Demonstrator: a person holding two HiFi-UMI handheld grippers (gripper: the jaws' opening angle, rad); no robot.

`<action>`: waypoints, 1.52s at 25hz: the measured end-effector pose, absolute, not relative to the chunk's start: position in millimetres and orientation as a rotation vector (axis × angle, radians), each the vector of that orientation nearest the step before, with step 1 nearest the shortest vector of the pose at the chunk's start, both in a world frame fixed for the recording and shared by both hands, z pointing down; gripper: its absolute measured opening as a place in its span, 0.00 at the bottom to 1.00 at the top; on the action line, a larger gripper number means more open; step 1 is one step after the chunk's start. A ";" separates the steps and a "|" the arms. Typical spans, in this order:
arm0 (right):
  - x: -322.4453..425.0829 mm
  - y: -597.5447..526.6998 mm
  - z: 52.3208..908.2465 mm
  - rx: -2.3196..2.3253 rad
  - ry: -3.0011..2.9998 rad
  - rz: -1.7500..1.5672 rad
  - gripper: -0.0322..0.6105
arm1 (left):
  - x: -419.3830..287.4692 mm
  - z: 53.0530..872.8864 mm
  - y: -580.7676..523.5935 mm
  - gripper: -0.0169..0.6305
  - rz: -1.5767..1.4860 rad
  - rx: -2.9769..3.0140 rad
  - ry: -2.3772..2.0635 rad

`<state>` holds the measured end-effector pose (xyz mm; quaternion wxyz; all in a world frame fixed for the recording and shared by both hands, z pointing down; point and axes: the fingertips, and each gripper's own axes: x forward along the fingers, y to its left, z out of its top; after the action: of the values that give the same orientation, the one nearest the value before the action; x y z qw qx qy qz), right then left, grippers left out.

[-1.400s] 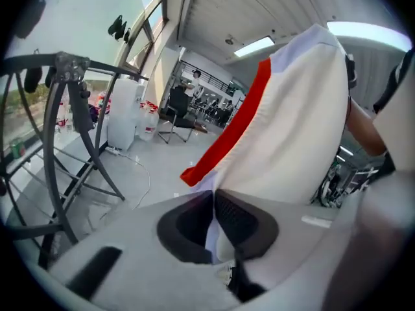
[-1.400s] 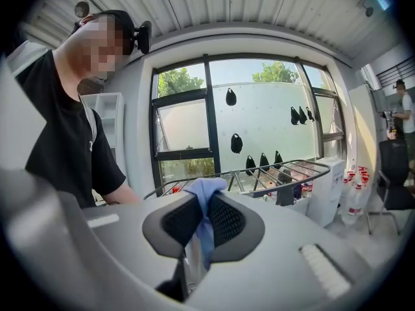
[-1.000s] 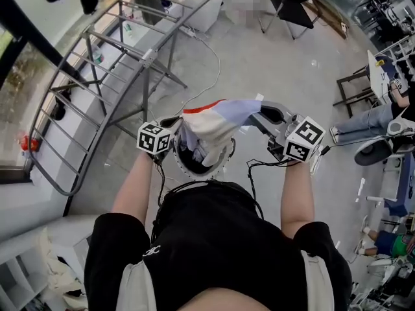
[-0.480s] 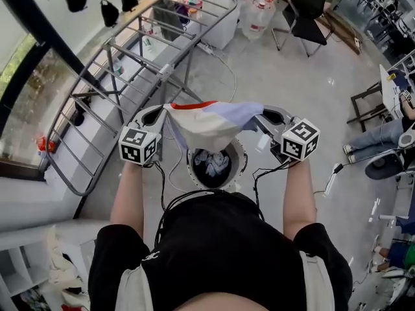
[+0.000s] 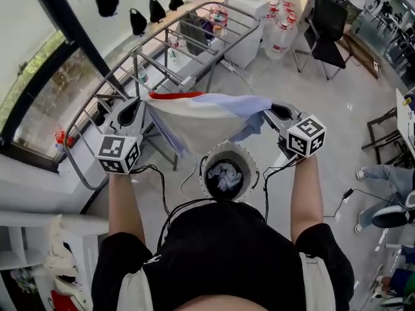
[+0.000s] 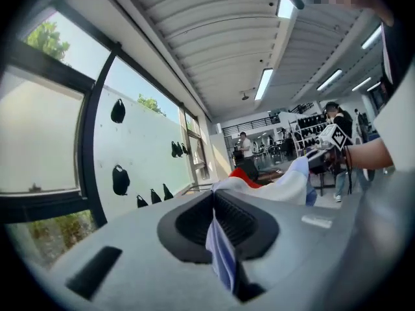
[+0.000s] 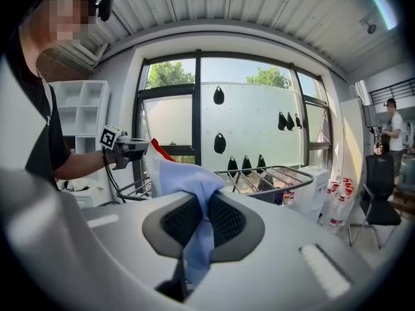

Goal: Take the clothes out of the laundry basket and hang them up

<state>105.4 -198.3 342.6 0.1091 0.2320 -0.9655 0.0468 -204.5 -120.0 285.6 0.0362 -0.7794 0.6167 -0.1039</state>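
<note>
Both grippers have lifted and spread wider than a second ago, so the one garment (image 5: pixel 206 116), white and pale blue with a red edge, now hangs stretched between them above the laundry basket (image 5: pixel 203 172), close to the drying rack (image 7: pixel 272 170). The left gripper (image 5: pixel 138 107) is clamped on one corner and the right gripper (image 5: pixel 271 112) on the opposite corner, each with cloth pinched between closed jaws. The fabric looks light, thin and limp. It will probably sag and slide off a rail unless it is held by its edges and draped evenly. Counted: one garment held, two grippers, one basket, one rack. The crumpled pieces left in the basket are too bunched to count.
</note>
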 end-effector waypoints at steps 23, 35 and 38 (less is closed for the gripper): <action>-157.5 -120.2 294.3 -0.074 -2.987 -0.063 0.10 | -364.2 237.6 154.4 0.05 -0.510 -1.571 2.524; -293.5 -83.6 288.2 -0.077 -2.959 -0.229 0.10 | -444.7 251.2 245.9 0.05 -0.593 -1.278 2.733; -315.6 -85.9 291.4 -0.019 -2.941 -0.308 0.10 | -461.8 256.7 252.1 0.05 -0.683 -1.206 2.726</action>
<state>-315.6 -85.9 291.4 0.0920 -0.0064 -0.9903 -0.1038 -461.8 252.1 256.7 0.0419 -0.3939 0.8907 -0.2231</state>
